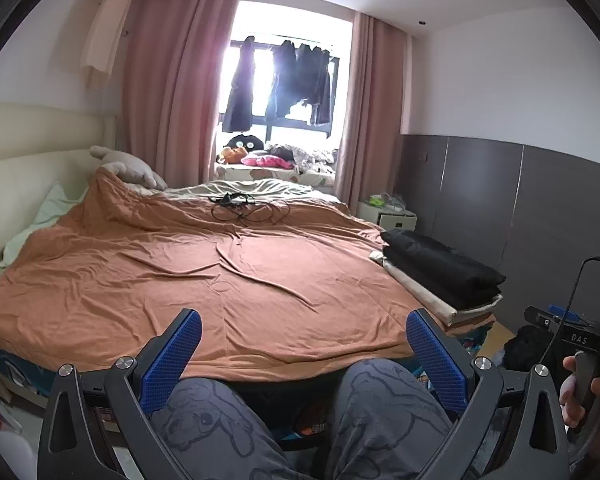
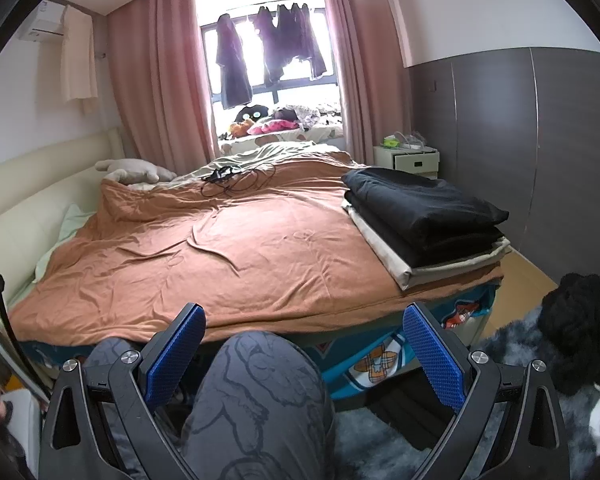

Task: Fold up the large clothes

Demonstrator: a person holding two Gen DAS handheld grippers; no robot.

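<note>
A stack of folded clothes, black (image 1: 440, 262) on top of beige, lies on the bed's right edge; in the right wrist view the black folded clothes (image 2: 420, 208) sit above beige layers (image 2: 412, 268). A heap of dark and grey unfolded clothes (image 2: 572, 336) lies on the floor at the right. My left gripper (image 1: 304, 344) is open and holds nothing, hovering over the person's knees before the bed. My right gripper (image 2: 304, 340) is open too, nothing between its blue pads (image 2: 432, 356), also above a knee.
The bed is covered by a wrinkled orange blanket (image 1: 204, 272) with a tangle of black cables (image 1: 244, 208) near the far side. A plush toy (image 1: 128, 164) rests by the headboard. A white nightstand (image 2: 410, 160) stands at the far right. Clothes hang at the window (image 1: 284, 84).
</note>
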